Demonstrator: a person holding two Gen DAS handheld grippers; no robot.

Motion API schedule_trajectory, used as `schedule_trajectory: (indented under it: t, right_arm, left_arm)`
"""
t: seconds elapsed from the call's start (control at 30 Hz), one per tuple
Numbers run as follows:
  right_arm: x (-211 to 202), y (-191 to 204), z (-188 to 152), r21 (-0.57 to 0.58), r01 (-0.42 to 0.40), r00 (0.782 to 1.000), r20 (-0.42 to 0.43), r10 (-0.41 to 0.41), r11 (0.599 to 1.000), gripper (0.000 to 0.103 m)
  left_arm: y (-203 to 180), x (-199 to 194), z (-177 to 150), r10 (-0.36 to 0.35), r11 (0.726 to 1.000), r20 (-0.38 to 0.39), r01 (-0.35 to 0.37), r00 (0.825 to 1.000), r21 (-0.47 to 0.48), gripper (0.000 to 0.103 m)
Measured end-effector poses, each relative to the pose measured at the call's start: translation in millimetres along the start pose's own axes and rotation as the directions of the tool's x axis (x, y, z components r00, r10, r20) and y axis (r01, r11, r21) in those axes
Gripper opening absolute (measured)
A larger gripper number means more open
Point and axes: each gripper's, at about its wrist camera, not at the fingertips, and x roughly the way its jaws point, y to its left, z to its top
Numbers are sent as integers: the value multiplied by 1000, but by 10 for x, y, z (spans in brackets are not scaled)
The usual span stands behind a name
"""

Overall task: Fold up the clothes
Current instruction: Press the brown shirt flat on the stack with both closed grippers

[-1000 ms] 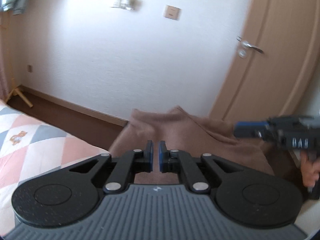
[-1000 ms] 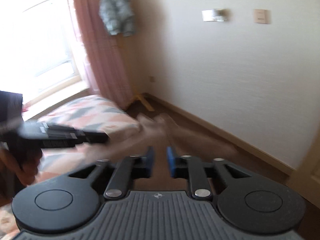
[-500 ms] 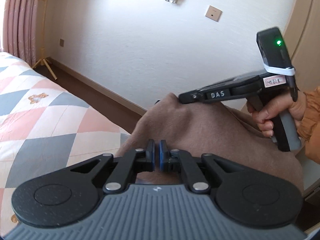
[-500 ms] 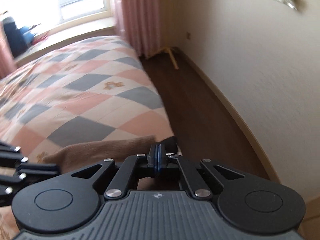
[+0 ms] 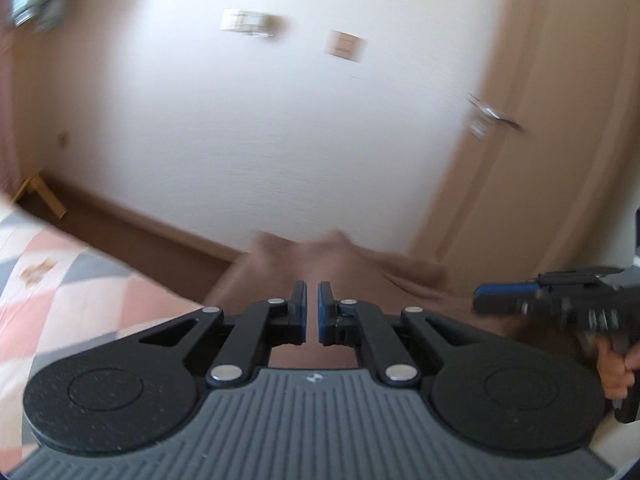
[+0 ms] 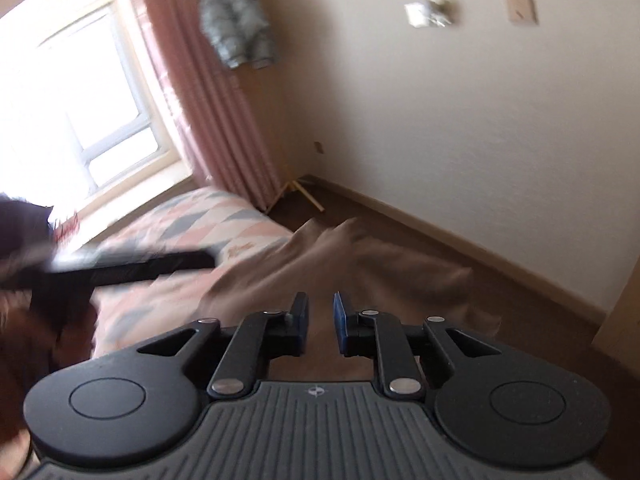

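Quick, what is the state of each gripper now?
Left gripper: narrow gap, over the brown cloth garment, grip cannot be told.
Right gripper: open, holding nothing.

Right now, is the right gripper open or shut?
Open. A clear gap shows between the right gripper's blue pads, nothing pinched; the brown cloth lies beyond.

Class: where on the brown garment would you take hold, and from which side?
Grip the raised peak of the brown garment at its far end, coming in from the near side along the cloth. It stands up in a ridge the right gripper, jaws slightly apart, could close around; the rest lies flatter. Motion blur hides any hem.
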Motion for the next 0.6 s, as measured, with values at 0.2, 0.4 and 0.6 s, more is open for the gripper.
schedule_trajectory:
  t: [0.2, 0.4, 0.6]
  right_arm:
    - [285, 188, -585, -267, 77, 992, -80, -102, 961, 36]
    - [263, 199, -489, -241, 91, 990, -83, -114, 966, 33]
    - [223, 61, -383, -176, 181, 984, 29, -178, 968, 36]
  left_arm:
    - [-167, 328, -404, 77, 995, -106, -70, 991, 64, 6]
    - [-188, 194, -305, 102, 994, -69, -99, 992, 43, 4]
    - [68, 68, -263, 179, 984, -27, -179, 983, 2, 4]
